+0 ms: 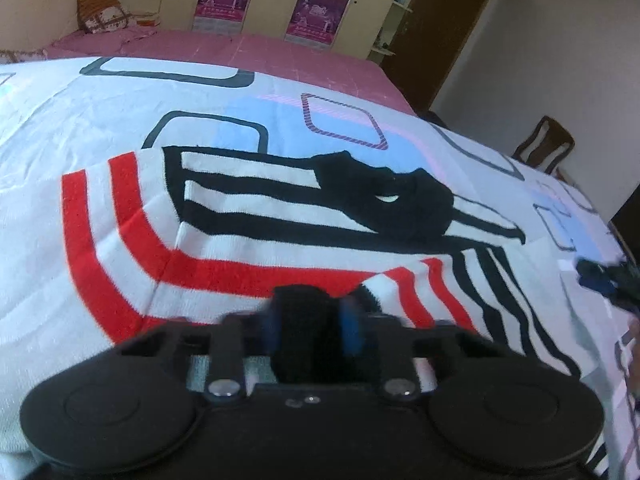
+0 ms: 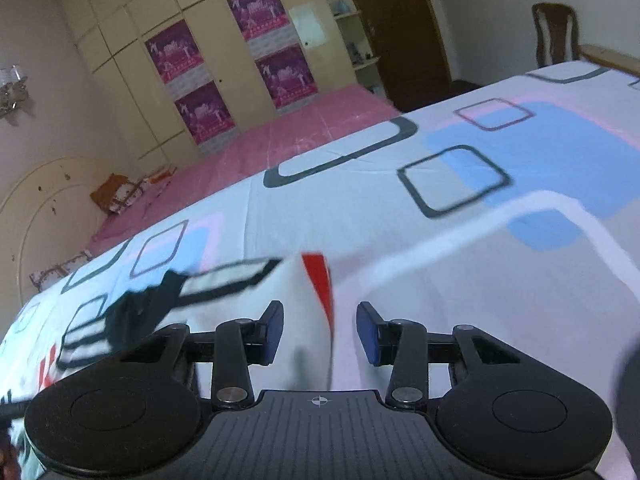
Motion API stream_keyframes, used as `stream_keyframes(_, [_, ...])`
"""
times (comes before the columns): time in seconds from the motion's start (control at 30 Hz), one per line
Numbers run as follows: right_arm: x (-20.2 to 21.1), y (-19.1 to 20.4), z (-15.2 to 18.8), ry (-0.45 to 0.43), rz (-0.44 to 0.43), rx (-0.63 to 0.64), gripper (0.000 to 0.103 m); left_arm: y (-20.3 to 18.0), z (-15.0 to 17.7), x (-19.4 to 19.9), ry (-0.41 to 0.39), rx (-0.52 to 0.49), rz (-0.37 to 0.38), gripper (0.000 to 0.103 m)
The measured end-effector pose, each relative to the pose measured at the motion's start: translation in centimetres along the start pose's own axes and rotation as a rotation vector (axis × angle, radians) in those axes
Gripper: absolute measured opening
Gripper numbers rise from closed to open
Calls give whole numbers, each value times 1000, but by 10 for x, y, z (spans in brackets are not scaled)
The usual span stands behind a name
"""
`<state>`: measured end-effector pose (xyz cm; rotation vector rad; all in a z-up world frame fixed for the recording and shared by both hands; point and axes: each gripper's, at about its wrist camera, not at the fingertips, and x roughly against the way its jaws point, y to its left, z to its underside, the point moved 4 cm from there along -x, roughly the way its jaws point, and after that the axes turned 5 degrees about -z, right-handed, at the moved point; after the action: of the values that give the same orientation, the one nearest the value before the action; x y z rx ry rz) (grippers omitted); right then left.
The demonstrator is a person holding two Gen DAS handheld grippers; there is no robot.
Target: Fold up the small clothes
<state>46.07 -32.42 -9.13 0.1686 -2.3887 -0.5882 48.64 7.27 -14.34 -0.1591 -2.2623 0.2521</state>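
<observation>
On the patterned bedsheet (image 1: 328,92), as our left wrist camera sees it, lies the striped garment (image 1: 224,232) — white knit with curved red bands on its near side and black bands across the far half, ending in a solid black collar part (image 1: 384,196) bunched toward the right. Our left gripper (image 1: 316,320) sits at the garment's near edge with its blue-padded fingers (image 1: 352,328) drawn close together around a dark wad of fabric; that part is blurred, so we judge it clamped on the garment's black trim but cannot make out exactly which part. Farther right on the sheet a small dark blue cloth (image 1: 600,280) lies well apart from the striped piece. Beyond the sheet are a pink bedcover (image 1: 256,48), a wardrobe with purple posters (image 1: 316,12) and a wooden chair (image 1: 546,146).

From the right wrist camera, our right gripper (image 2: 320,334) has its fingers (image 2: 370,334) spread apart, holding nothing. A corner of the striped garment (image 2: 304,312) — white with a red wedge — stands between the two fingers, though we cannot tell whether either pad touches it. The garment's black-striped part trails off to the left, blurred. The bedsheet (image 2: 520,152) with blue and grey squares stretches beyond, and the chair (image 2: 554,34) stands at the far right.
</observation>
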Motion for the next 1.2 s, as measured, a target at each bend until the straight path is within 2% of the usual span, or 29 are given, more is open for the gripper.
stream_keyframes(0.1, [-34,-21,-7,68,-42,-94,42,-1,4,0,-20,-5,13,9])
stream_keyframes(0.17, [-50,-35,-7,108,-103,-180,41,0,6,2,-37,5,22,7])
stream_keyframes(0.2, [-51,-38,-8,107,-137,-199,19,1,6,6,-66,13,26,7])
stream_keyframes(0.23, [-50,-37,-9,106,-172,-185,7,2,6,12,-115,26,36,7])
stream_keyframes(0.27, [-48,-34,-12,92,-164,-143,7,4,7,18,-151,41,50,7])
stream_keyframes(0.3, [-45,-28,-12,77,-154,-73,7,6,9,20,-162,39,29,7])
stream_keyframes(0.37, [-47,-22,-6,83,-99,27,7,9,15,14,-137,34,0,7])
stream_keyframes(0.5, [-47,-18,2,85,-52,83,7,8,17,9,-109,26,-26,7])
stream_keyframes(0.53, [-47,-16,2,88,-44,94,7,9,15,8,-97,30,-26,12])
stream_keyframes(0.57, [-45,-15,2,86,-31,97,13,9,13,8,-87,32,-33,21])
stream_keyframes(0.6, [-41,-14,1,74,4,99,39,10,10,12,-83,37,-56,28])
stream_keyframes(0.63, [-30,-13,-1,33,63,109,57,12,8,19,-96,42,-93,43])
stream_keyframes(0.67, [-20,-9,-3,-8,60,117,57,11,6,30,-134,42,-137,60])
stream_keyframes(0.7, [-12,-5,-5,-12,15,115,56,8,3,41,-188,36,-161,63])
stream_keyframes(0.77, [-7,15,1,17,-66,180,52,-11,-6,50,-241,17,-127,64])
stream_keyframes(0.8, [-5,29,7,30,-90,234,47,-27,-10,46,-238,-5,-83,64])
stream_keyframes(0.9, [-17,70,27,94,-189,350,47,-80,-16,20,-181,-103,36,67])
stream_keyframes(1.0, [-34,90,40,162,-243,395,33,-110,-12,-13,-130,-176,52,67])
stream_keyframes(1.03, [-38,90,42,185,-252,402,32,-110,-10,-23,-102,-184,47,67])
stream_keyframes(1.1, [-40,78,38,186,-222,402,32,-99,-5,-33,-65,-194,6,63])
stream_keyframes(1.17, [-47,49,20,137,-107,344,32,-83,-1,-32,-52,-222,-24,62])
stream_keyframes(1.2, [-51,25,7,120,-26,272,29,-77,0,-31,-48,-242,-30,62])
